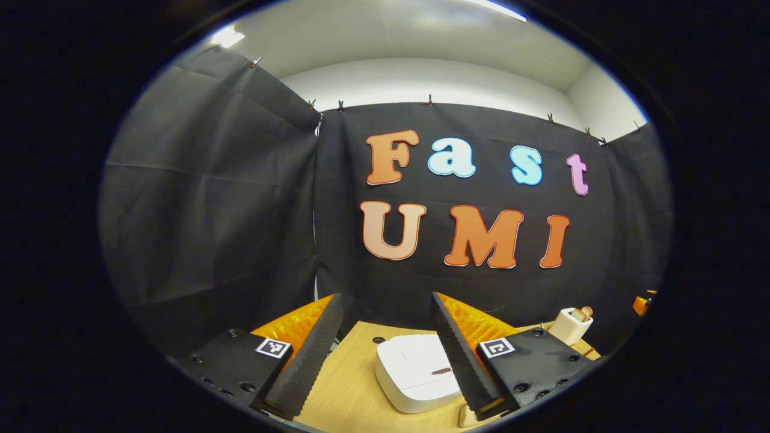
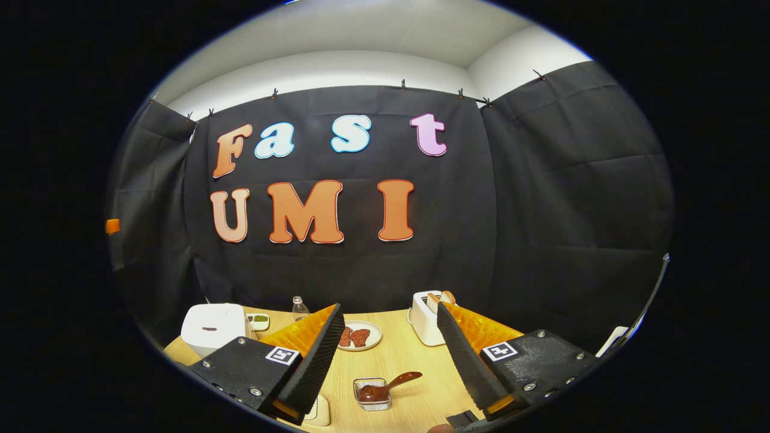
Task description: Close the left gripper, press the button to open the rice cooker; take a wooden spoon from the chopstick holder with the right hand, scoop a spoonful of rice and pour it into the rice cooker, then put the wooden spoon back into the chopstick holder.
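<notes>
Left tool (image 1: 385, 355), jaws wide, above closed rice cooker (image 1: 415, 373) on worktop (image 1: 343, 391); right tool (image 2: 391, 355), jaws wide, above wooden spoon (image 2: 388, 386).

Staged recording booth: black cloth walls (image 2: 541, 198) (clipped up), wooden table (image 2: 409, 355), rice cooker (image 1: 415, 373).

A light wooden tabletop (image 2: 397, 355) is seen against the black cloth wall (image 2: 541, 198); a white toaster (image 2: 425, 322) (bread slices standing in its slots) is set near the back; a plate (image 2: 360, 335) of reddish pieces lies beside it; a small clear bottle (image 2: 299, 308) and a shallow dish (image 2: 260, 322) stand farther left.
</notes>
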A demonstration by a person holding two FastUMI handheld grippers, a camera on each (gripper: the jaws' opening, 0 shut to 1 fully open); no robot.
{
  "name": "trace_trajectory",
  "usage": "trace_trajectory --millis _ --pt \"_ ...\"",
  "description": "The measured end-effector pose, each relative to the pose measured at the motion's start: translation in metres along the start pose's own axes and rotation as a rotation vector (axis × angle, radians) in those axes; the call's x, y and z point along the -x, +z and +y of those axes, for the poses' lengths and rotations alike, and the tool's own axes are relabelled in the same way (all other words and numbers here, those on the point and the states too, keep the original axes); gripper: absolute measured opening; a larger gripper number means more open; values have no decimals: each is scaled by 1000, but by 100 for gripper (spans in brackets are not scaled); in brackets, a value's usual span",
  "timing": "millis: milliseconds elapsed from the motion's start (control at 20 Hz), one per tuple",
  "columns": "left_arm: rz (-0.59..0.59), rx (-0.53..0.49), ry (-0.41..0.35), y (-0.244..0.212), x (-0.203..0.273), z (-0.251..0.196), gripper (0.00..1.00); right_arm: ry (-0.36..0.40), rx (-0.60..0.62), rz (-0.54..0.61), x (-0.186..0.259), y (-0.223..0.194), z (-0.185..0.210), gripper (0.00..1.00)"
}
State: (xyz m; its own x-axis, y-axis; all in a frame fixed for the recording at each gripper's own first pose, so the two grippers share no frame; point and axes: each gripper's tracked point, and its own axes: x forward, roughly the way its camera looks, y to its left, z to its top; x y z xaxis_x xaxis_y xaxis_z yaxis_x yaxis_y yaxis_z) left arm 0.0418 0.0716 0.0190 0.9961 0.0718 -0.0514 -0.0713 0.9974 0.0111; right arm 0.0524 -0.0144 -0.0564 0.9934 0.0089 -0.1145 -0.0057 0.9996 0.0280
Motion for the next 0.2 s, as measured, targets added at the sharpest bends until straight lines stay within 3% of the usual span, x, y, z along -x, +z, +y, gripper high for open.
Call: trace_trajectory --millis 200 --pt "7 4 -10 -3 1 1 98 -3 11 0 6 2 1 95"
